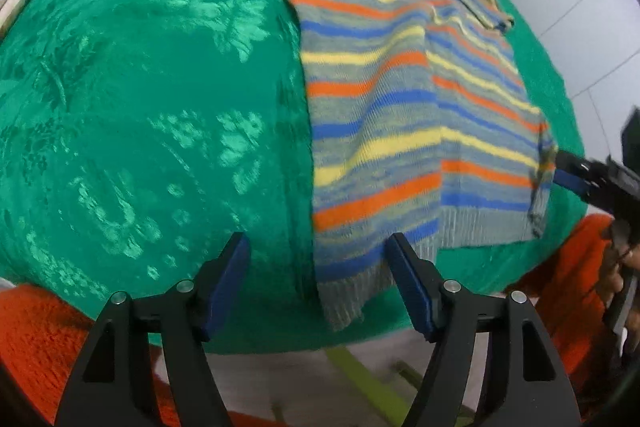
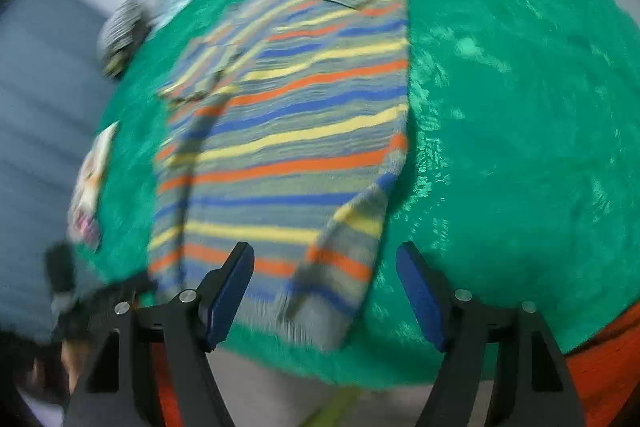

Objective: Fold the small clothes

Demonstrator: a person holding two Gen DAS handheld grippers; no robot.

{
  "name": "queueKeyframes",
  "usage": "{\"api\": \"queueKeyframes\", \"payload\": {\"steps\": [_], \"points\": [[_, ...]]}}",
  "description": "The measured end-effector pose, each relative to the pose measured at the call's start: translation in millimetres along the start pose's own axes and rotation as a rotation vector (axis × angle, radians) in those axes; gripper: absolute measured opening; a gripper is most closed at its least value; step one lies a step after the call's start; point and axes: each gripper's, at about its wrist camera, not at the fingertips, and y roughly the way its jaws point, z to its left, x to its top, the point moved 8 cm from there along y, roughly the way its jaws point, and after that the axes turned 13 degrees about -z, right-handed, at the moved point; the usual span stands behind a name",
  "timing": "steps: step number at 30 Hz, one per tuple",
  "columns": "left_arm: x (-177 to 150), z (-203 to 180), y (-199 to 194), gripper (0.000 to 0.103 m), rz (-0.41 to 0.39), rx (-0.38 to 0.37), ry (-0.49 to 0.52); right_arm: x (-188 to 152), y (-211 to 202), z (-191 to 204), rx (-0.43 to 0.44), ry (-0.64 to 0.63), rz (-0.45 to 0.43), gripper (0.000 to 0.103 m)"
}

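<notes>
The striped sweater (image 1: 404,115) lies flat on the green cloth (image 1: 160,107); both the left gripper (image 1: 318,259) and the right gripper (image 2: 324,267) hover spread over its hem, pinching nothing.

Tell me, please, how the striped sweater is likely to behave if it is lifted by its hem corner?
The striped knit sweater would probably go floppy: it already drapes in soft ridges and its hem droops over the edge of the green cloth. It looks light, and the textured cloth may hold it rather than let it slide.

No legible text or labels anywhere
</notes>
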Motion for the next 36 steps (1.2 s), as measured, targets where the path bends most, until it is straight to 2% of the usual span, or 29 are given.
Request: {"api": "queueKeyframes", "payload": {"steps": [1,2,3,4,5,9,12,14,15,16,19,21,23,24,26,28,31,33,34,36], "points": [[-2.7,0.0,-1.3,0.073,0.000,0.004,0.007,-4.4,9.1,0.9,-0.018,-0.008,0.020,0.073],[-5.4,2.5,-5.1,0.073,-0.004,0.010,0.011,-8.4,11.4,0.4,-0.028,-0.045,0.038,0.062],[-7.1,6.3,-9.3,0.073,-0.010,0.018,0.009,-10.9,11.2,-3.1,-0.062,-0.107,0.044,0.048],[-7.6,9.7,-12.2,0.073,-0.015,0.021,0.002,-12.3,5.6,-13.0,-0.103,-0.149,0.046,0.019],[-9.4,16.4,-18.2,0.073,-0.024,0.025,-0.016,-13.6,-0.7,-21.2,-0.119,-0.151,0.051,0.014],[-11.4,28.1,-21.5,0.073,-0.035,0.014,-0.091,-19.7,-46.7,-80.0,-0.236,-0.085,0.061,0.014],[-10.9,22.6,-10.8,0.073,-0.007,-0.013,-0.104,-17.8,-70.5,-86.8,-0.175,0.011,0.025,0.022],[-11.9,17.0,-5.1,0.071,0.011,-0.037,-0.114,-20.1,-68.7,-75.3,-0.108,0.026,0.038,0.057],[-12.6,14.1,-2.3,0.071,0.022,-0.054,-0.122,-24.6,-65.1,-68.6,-0.075,0.021,0.052,0.061],[-13.6,12.3,-0.7,0.069,0.032,-0.065,-0.128,-30.6,-56.4,-56.8,-0.033,0.007,0.083,0.062],[-15.5,10.8,-1.1,0.069,0.039,-0.073,-0.139,-44.1,-27.3,-39.5,0.021,-0.035,0.141,0.062],[-15.3,12.9,-5.4,0.069,0.030,-0.083,-0.155,-49.9,-8.3,-33.8,0.032,-0.076,0.168,0.056],[-16.8,16.9,-11.9,0.069,0.021,-0.098,-0.182,-50.2,-8.1,-31.2,0.058,-0.067,0.174,0.006],[-17.8,18.3,-14.3,0.069,0.020,-0.107,-0.191,-48.0,-15.6,-30.8,0.094,-0.031,0.177,0.005],[-19.2,17.3,-16.0,0.069,0.022,-0.125,-0.198,-37.4,-37.2,-34.3,0.091,-0.045,0.140,0.005],[-19.5,11.2,-12.3,0.069,0.031,-0.136,-0.185,-23.3,-60.2,-44.3,0.023,-0.078,0.092,0.005],[-17.6,0.5,-0.6,0.069,0.055,-0.146,-0.164,-8.5,-64.2,-56.1,-0.095,-0.151,0.057,0.005],[-15.9,-2.4,6.7,0.069,0.071,-0.123,-0.156,-7.3,-58.8,-54.6,-0.089,-0.134,0.069,0.005],[-15.2,0.2,10.1,0.069,0.073,-0.097,-0.166,-7.4,-53.8,-51.1,-0.097,-0.142,0.072,0.005],[-15.9,4.3,13.0,0.069,0.078,-0.096,-0.210,-5.3,-57.8,-58.6,-0.123,-0.178,0.064,0.005]]}}
